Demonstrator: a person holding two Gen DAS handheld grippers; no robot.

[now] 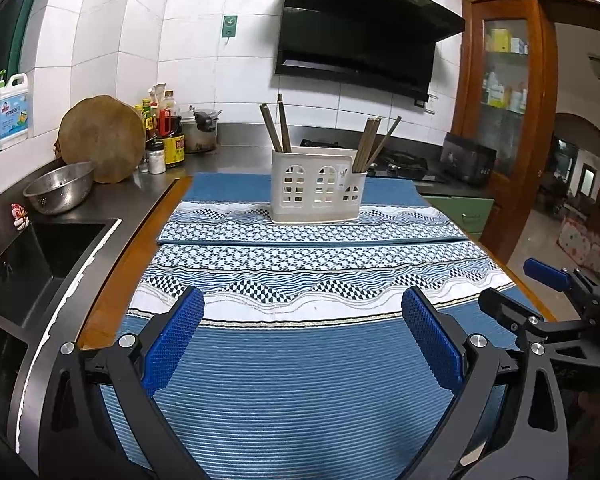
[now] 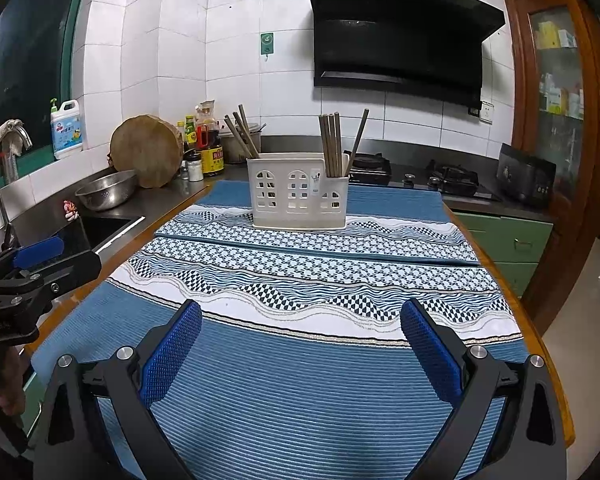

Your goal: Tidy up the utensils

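Observation:
A white plastic utensil holder (image 1: 317,185) with arched cut-outs stands on the far blue patterned mat (image 1: 228,188). Brown chopsticks stand in its left end (image 1: 277,126) and its right end (image 1: 374,142). The holder also shows in the right wrist view (image 2: 299,191), with chopsticks at its left (image 2: 242,132) and right (image 2: 334,142). My left gripper (image 1: 302,308) is open and empty, low over the near mat (image 1: 300,400). My right gripper (image 2: 300,320) is open and empty over the same mat (image 2: 300,400). Each gripper shows at the edge of the other's view: the right one (image 1: 548,280), the left one (image 2: 40,256).
A black sink (image 1: 32,256) and a steel colander (image 1: 60,187) lie to the left. A round wooden board (image 1: 102,138), sauce bottles (image 1: 168,132) and a pot (image 1: 200,130) stand at the back. A gas hob (image 2: 452,178) sits behind the holder. The wooden table edge (image 2: 556,380) runs on the right.

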